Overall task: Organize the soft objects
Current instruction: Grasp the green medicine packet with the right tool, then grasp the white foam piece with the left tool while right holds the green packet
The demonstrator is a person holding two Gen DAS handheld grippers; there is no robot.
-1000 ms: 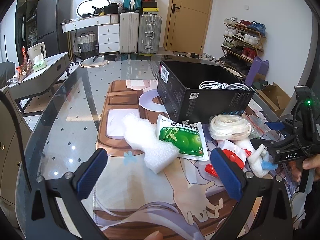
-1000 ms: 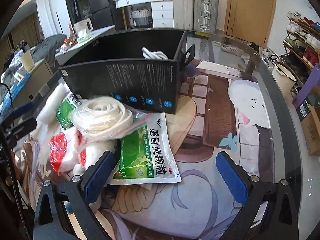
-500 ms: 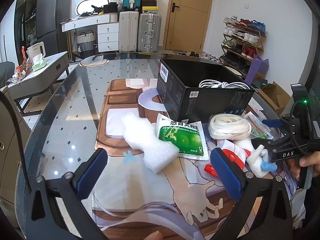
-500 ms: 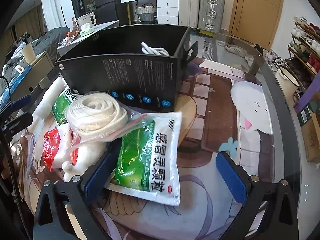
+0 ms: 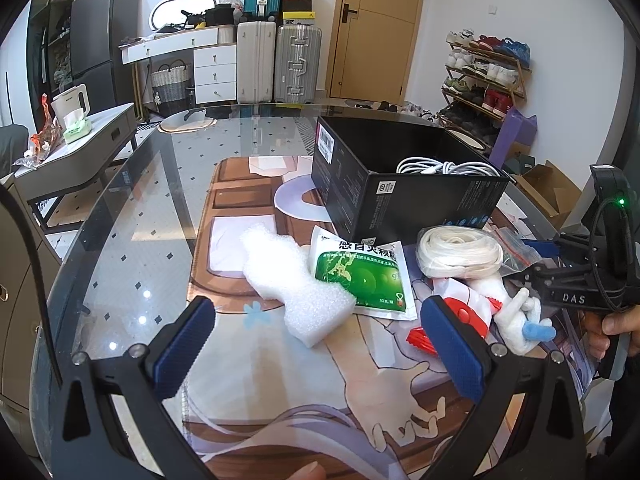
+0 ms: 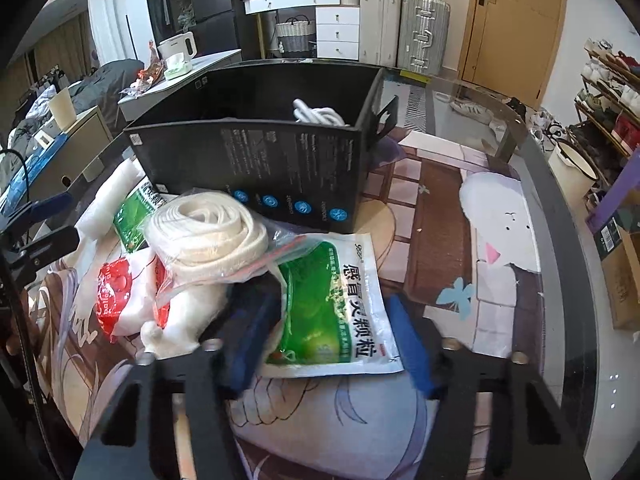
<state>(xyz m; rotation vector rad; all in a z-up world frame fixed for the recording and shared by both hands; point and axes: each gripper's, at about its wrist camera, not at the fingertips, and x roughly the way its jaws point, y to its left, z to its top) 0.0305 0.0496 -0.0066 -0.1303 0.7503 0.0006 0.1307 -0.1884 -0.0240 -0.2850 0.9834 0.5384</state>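
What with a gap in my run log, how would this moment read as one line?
right gripper: fingers just closing on green pouch | left gripper: open, empty | black box: holds white cable

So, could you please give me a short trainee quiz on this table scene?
1. True or false: the black box is empty.
2. What lies between the right tongs? A) white foam B) green packet C) bagged coil of strap
3. Which hand's tongs grip nothing?

Key
1. False: a white cable lies inside.
2. B: the jaws have just been closing, with the packet between them.
3. The left tongs, which stand wide open.
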